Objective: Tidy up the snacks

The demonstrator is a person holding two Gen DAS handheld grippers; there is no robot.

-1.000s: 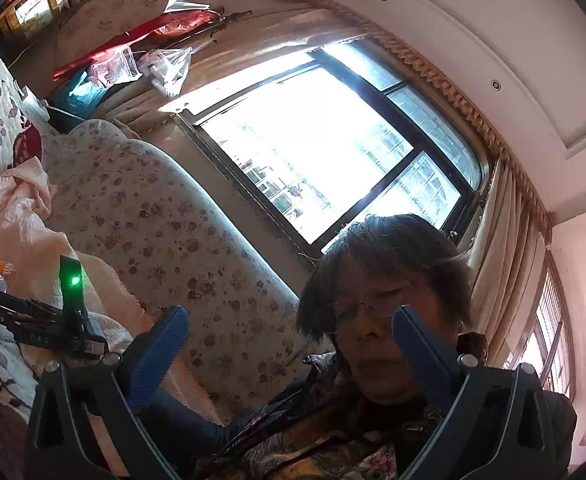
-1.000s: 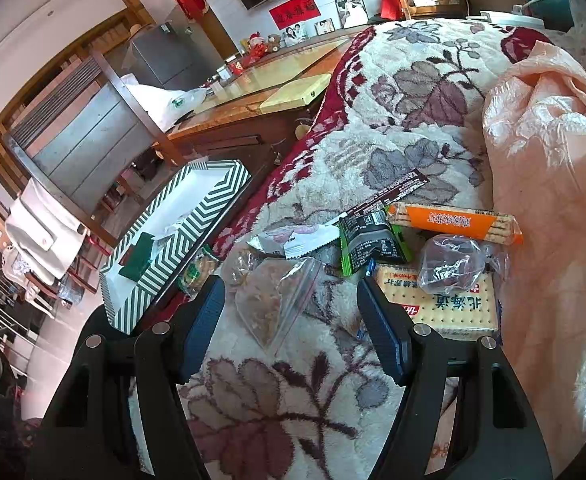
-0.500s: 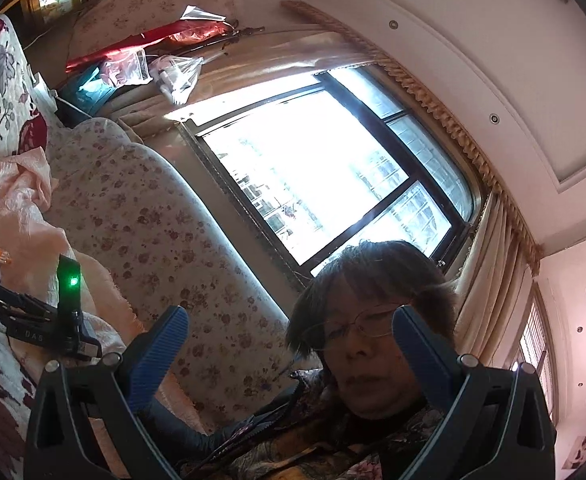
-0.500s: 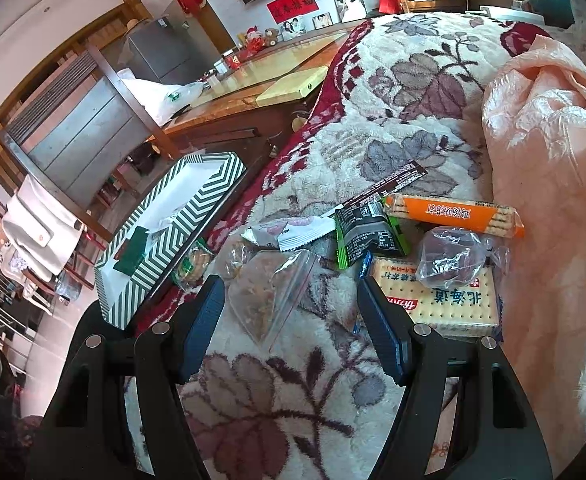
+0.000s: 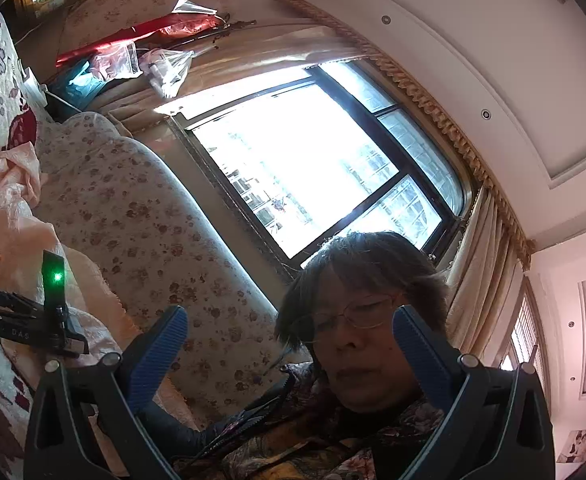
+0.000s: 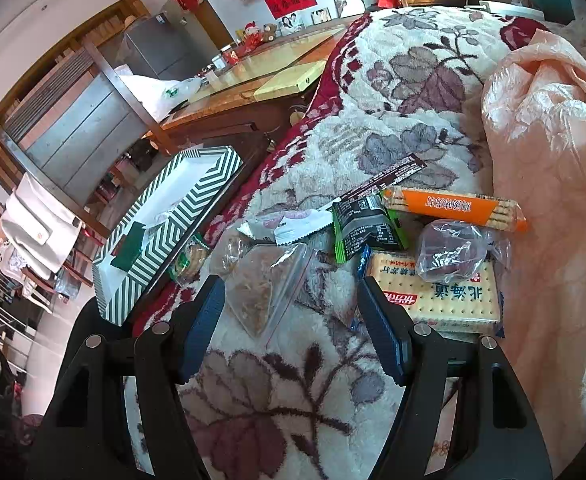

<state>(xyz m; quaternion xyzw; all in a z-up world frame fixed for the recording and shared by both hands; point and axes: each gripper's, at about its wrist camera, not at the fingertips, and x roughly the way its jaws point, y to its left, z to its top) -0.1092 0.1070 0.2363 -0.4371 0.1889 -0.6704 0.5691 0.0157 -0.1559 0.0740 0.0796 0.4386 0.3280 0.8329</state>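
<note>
Little has moved: the left gripper [image 5: 289, 344] has tipped slightly, aimed up at the person, jaws wide and empty. The right gripper [image 6: 291, 320] hovers wide over the clear bag [image 6: 265, 288]; other snacks lie just beyond it, the striped box [image 6: 165, 224] to its left, likely their destination.

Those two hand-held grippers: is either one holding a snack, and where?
Neither holds anything. The right hand-held gripper stands open above a clear zip bag; the left hand-held gripper is open on air.

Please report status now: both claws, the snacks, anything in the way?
Left claw open, empty, aimed up. Right claw open, empty, over clear zip bag. Snacks loose on blanket; striped box beside. Nothing blocking.
</note>
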